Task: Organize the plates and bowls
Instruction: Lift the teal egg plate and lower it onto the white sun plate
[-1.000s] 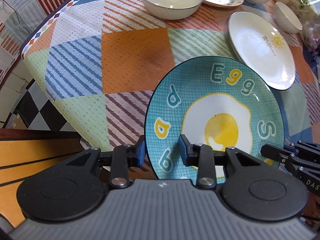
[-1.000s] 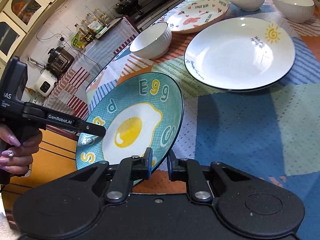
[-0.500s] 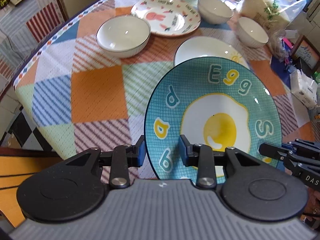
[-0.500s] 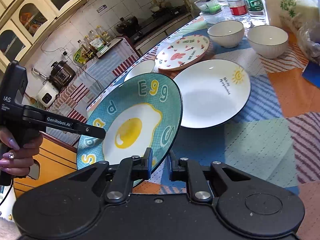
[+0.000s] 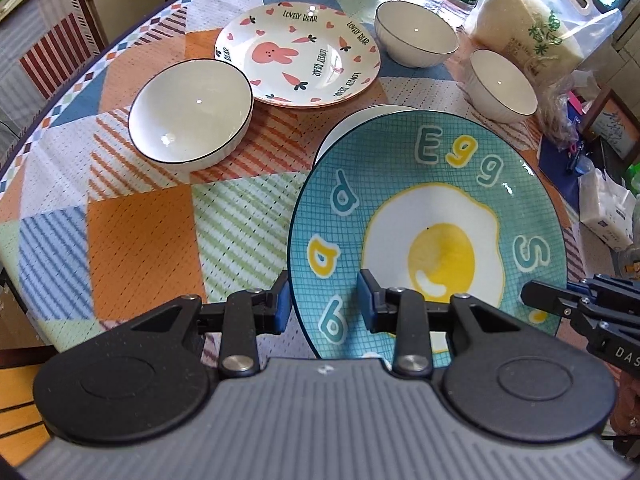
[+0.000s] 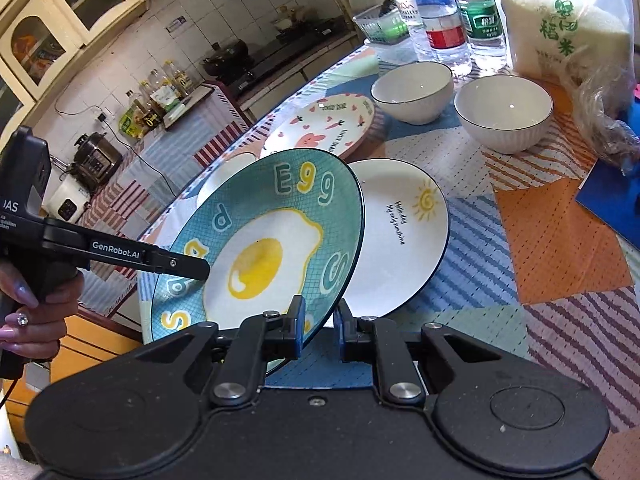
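Note:
A teal plate (image 5: 432, 240) printed with a fried egg and letters hangs tilted above the table, held from two sides. My left gripper (image 5: 324, 304) is shut on its near rim. My right gripper (image 6: 319, 330) is shut on the rim of the same teal plate (image 6: 264, 248). Behind and below it lies a white sun plate (image 6: 400, 248), mostly hidden in the left wrist view. Farther back are a bunny plate (image 5: 298, 54) and three white bowls: left (image 5: 192, 116), far (image 5: 416, 38) and right (image 5: 502, 84).
Water bottles (image 6: 440, 20) and a bag of rice (image 5: 528, 20) stand at the table's far side. A tissue pack (image 5: 604, 216) lies at the right. The table's patchwork cloth (image 5: 140, 240) ends at a curved left edge, with kitchen counters beyond.
Both grippers have carried the egg plate up and farther over the table. It now overlaps the white sun plate, and the bunny plate, bowls and bottles have come into fuller view.

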Motion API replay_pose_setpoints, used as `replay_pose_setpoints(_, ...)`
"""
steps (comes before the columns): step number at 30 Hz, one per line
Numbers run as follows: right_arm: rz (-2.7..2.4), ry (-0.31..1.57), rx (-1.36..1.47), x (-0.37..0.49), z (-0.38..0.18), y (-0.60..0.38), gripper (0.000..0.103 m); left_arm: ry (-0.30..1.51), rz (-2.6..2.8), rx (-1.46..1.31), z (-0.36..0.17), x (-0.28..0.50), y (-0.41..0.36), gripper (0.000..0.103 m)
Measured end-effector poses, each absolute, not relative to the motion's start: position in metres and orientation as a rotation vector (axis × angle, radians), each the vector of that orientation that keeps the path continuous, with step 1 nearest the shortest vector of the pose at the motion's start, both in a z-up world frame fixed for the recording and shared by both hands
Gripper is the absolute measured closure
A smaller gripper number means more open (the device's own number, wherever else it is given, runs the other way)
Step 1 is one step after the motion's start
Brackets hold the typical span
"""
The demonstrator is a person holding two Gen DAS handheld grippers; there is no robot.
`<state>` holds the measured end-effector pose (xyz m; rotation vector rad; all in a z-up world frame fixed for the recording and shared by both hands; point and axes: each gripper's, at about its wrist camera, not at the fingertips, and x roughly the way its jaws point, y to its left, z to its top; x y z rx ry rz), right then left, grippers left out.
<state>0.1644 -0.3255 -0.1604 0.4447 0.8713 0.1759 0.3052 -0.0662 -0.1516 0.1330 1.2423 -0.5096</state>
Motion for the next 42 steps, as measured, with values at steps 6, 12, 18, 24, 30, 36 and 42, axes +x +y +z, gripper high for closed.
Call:
replay_pose_setpoints(6,0.154,0.925,0.443,0.198,-0.179,-0.333,0.084,1.296,-0.507,0.131,-0.178,0.335,-0.078,0.071)
replay_pose_setpoints(12,0.147,0.961,0.426,0.224,-0.193,-0.339,0.084,1.348,-0.524,0.151,-0.191,0.359,-0.091,0.071)
replay_pose_setpoints(18,0.112,0.978,0.426,0.242,-0.197,-0.352,0.084,1.376,-0.556,0.163,-0.197,0.371,-0.105,0.071)
replay_pose_setpoints(24,0.077,0.999,0.388,0.248,-0.194,-0.358,0.084,1.411,-0.578,0.179,-0.202,0.371,-0.114,0.071)
replay_pose_setpoints(30,0.026,1.04,0.255,0.251,-0.193,-0.347,0.081,1.414,-0.57,0.259,-0.209,0.359,-0.128,0.071)
replay_pose_setpoints(36,-0.063,1.077,0.17,0.253,-0.188,-0.332,0.076,1.4,-0.561,0.293,-0.208,0.354,-0.133,0.071)
replay_pose_setpoints(42,-0.109,1.076,0.104,0.251,-0.193,-0.32,0.072,1.389,-0.542,0.308,-0.202,0.351,-0.135,0.071)
